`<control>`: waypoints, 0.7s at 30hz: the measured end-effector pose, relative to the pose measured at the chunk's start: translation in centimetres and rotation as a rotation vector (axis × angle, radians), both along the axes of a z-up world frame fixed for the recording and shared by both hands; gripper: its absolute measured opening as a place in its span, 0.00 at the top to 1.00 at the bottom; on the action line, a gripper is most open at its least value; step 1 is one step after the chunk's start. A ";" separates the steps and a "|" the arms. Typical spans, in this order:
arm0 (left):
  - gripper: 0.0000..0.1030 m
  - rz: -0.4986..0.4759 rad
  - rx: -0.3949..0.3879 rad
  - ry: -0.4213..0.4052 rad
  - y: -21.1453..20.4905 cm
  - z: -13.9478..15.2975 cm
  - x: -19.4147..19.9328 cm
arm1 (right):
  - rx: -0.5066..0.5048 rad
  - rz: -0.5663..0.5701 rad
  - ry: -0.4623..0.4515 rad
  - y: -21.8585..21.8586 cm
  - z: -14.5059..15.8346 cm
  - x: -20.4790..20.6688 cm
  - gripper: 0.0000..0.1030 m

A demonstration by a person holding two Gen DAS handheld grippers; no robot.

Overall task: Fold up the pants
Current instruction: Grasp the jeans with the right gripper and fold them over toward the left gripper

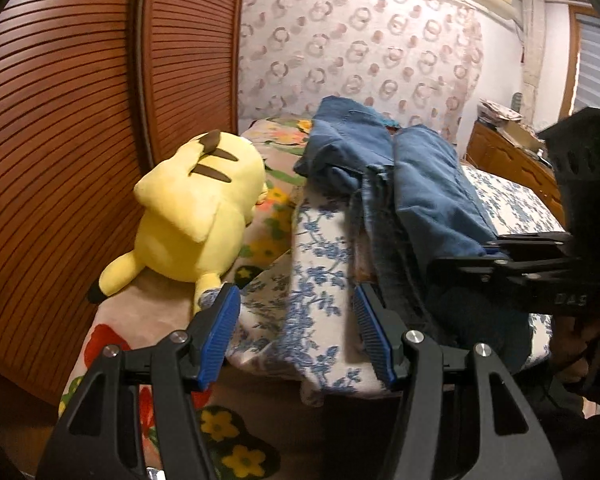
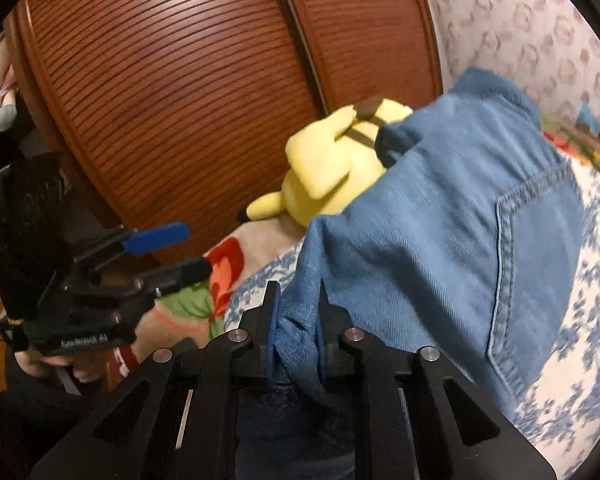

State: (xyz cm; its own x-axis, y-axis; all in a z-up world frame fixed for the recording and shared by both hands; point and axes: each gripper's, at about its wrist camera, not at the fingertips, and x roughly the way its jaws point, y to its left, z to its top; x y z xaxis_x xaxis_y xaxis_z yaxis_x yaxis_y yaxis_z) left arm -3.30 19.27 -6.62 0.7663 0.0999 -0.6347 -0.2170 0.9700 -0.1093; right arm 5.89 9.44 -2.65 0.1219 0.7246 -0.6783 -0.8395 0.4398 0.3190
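Right claw (image 2: 296,316) clamped on jeans (image 2: 440,216) edge; left claw (image 1: 296,336) apart, empty.
Advise keeping denim taut, carrying it clear of yellow plush toy (image 1: 196,216).

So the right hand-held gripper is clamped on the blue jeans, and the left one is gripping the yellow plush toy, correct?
Not quite. The left hand-held gripper grips nothing: the left wrist view shows its jaws open over the floral bedding, the yellow plush toy lying beyond them. The right hand-held gripper is indeed clamped on the blue jeans.

A home bedroom: bed (image 1: 324,248), plush toy (image 1: 196,216), louvred wardrobe doors (image 1: 80,120).
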 end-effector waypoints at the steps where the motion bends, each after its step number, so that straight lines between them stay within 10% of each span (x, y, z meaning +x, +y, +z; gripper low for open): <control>1: 0.43 0.004 -0.003 -0.002 0.2 0.1 0.0 | 0.004 -0.003 0.005 -0.1 0.2 0.2 0.82; 11: 0.43 -0.038 0.002 -0.045 -1.2 1.6 1.1 | 0.008 -0.073 -0.165 -3.9 7.2 1.6 0.45; 21: 0.43 -0.167 -0.063 -0.049 -3.9 2.5 3.6 | -0.096 -0.275 -0.184 -7.7 3.6 9.1 0.39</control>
State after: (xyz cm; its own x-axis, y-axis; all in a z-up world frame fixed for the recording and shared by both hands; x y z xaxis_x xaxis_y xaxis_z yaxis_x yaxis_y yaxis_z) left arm 0.27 15.36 -4.11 0.7991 -0.0700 -0.5970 -0.0467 0.9830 -0.1778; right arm 14.99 1.78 0.90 0.4303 0.5814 -0.6905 -0.7252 0.6781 0.1191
